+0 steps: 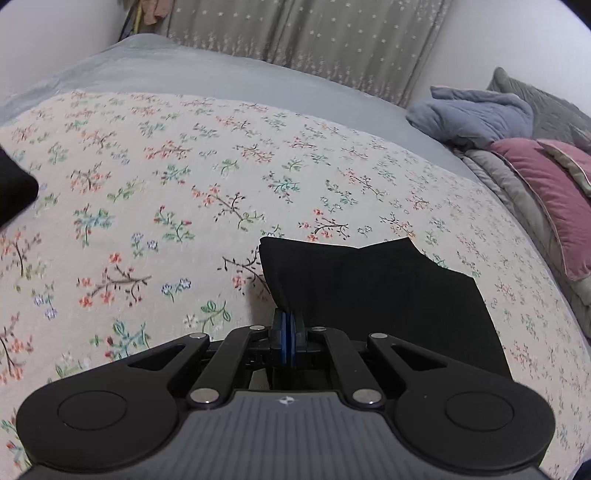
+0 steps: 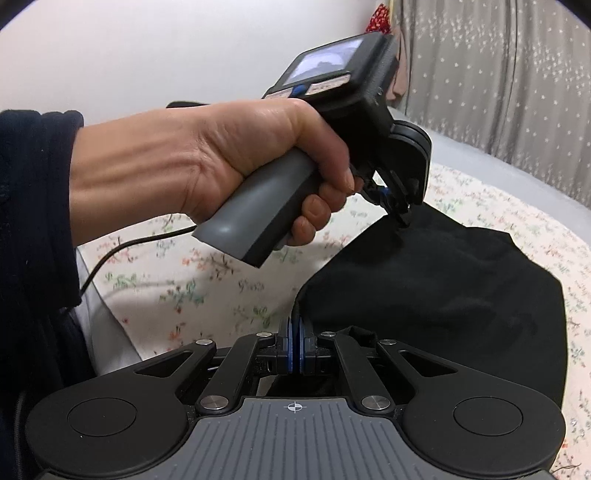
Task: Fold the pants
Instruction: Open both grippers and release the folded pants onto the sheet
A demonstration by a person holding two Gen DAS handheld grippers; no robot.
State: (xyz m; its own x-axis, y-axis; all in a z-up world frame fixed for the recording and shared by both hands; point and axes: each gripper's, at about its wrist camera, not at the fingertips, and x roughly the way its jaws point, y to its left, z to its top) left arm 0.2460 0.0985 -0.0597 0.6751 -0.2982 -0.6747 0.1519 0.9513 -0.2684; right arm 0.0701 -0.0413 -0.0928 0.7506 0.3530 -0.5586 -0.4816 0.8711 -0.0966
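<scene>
Bed [image 1: 155, 66], grey sheet; floral cloth [image 1: 184, 177] spread on it; black pants [image 2: 443, 280] on cloth.

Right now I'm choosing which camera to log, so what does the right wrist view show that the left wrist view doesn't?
Only the right wrist view shows the person's hand holding the left tool, pinched on the black pants, plus a dark sleeve and cable. Only the left wrist view shows the pink pillow and blue blanket. Both show a tool shut on the pants, the floral sheet and the starred curtain.

Pants [image 2: 461, 280] on bedspread [image 1: 184, 177]
</scene>
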